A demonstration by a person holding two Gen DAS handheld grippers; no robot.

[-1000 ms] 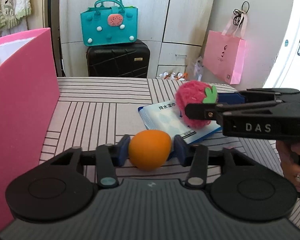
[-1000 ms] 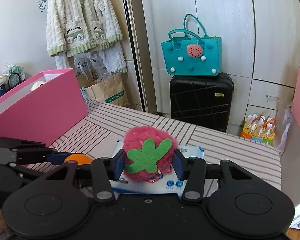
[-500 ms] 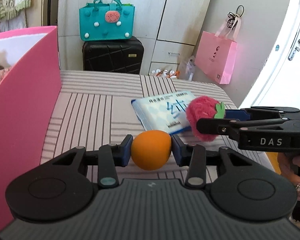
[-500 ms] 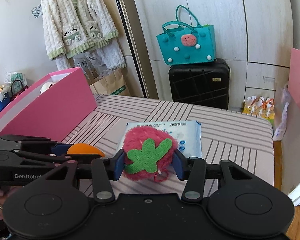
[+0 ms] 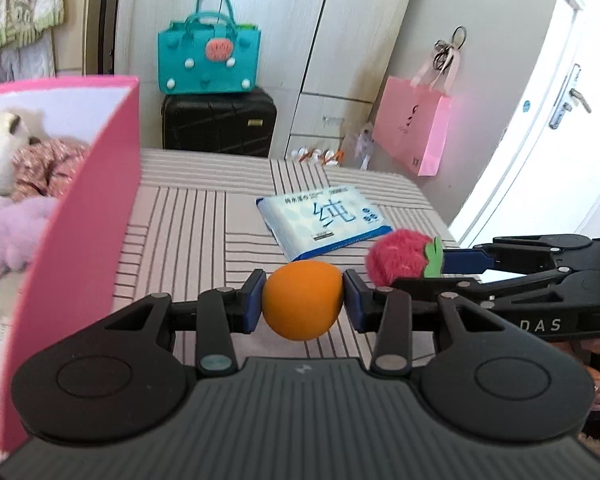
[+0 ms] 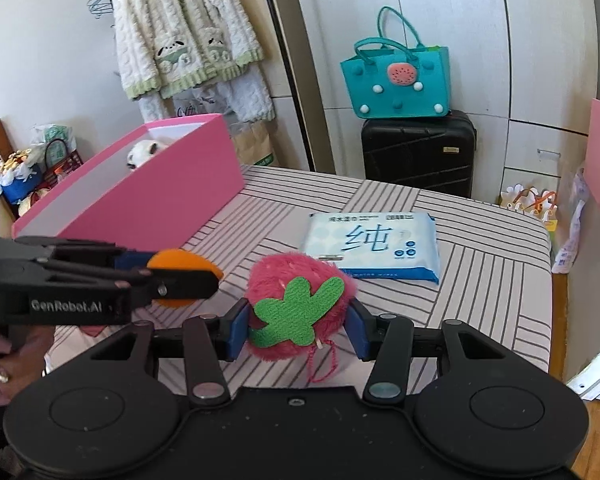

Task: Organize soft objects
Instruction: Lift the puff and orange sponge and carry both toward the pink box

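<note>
My left gripper (image 5: 303,304) is shut on a soft orange ball (image 5: 302,301), held above the striped table (image 5: 188,216); the right wrist view shows that ball (image 6: 180,262) at the left, partly behind the left gripper's finger. A fuzzy pink strawberry toy (image 6: 296,304) with a green felt leaf sits squeezed in my right gripper (image 6: 297,330); in the left wrist view that strawberry (image 5: 400,256) hangs just right of the ball. The pink box (image 5: 100,208) stands at the left, with a white plush (image 5: 0,148) and pink soft things inside.
A blue-and-white pack of wet wipes (image 6: 374,246) lies flat on the table beyond both grippers. Behind the table stand a black suitcase (image 6: 420,152) with a teal bag (image 6: 396,84) on it. A pink paper bag (image 5: 416,128) hangs on the right wall.
Both grippers have risen and drawn back from the wipes pack, each keeping its toy. The pink box's inside has come into the left wrist view.
</note>
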